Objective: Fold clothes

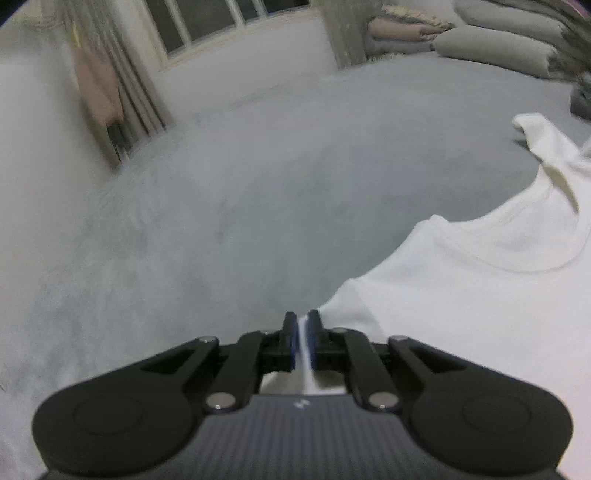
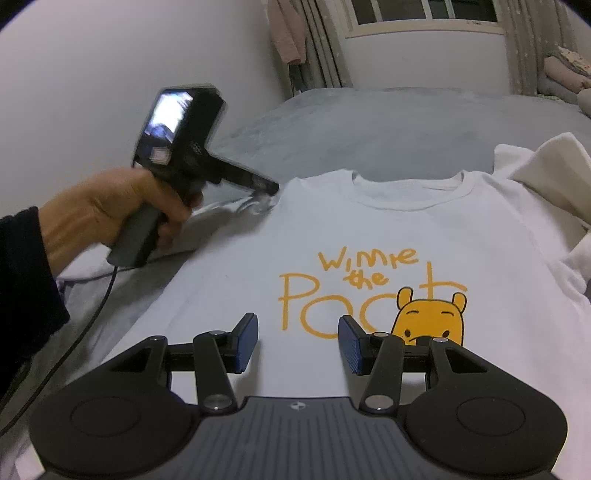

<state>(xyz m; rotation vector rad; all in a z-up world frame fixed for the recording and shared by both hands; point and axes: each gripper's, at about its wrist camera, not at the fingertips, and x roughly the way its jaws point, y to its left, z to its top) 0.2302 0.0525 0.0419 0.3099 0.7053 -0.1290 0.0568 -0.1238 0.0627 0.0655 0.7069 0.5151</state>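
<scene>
**Inspector:** Across the bed [image 2: 388, 122], from its near edge toward the middle, a white T-shirt [image 2: 369, 236] lies front side up. The collar points toward the far edge under the window [image 2: 424, 14]; the orange lettering and bear print [image 2: 428, 321] face upward. The body panel is spread flat, which I judge suits squaring the garment for a fold.

**Clerk:** Is it folded at all?

**Inspector:** The right sleeve side is bunched toward the bed's right edge, layered with some cream cloth [image 2: 546, 166]. Whether that is a turned-in sleeve or another garment, I cannot tell. The scene would fit a shirt laid out for folding or one shaken open again.

**Clerk:** The left side?

**Inspector:** The person's left hand [image 2: 110, 214] holds the left tool [image 1: 302, 339] at the shirt's left shoulder, toward the bed's left edge. Its blue pads stand almost together with a thin strip of white fabric pinched between them. In my judgement, a grip there lets the sleeve be drawn out or carried over the body.

**Clerk:** And the right tool?

**Inspector:** The right tool [image 2: 298, 341] hovers over the lower chest near the bed's near edge, pads wide apart, holding nothing. That placement would let it pin the panel or take a fresh grip; which, I cannot settle.
</scene>
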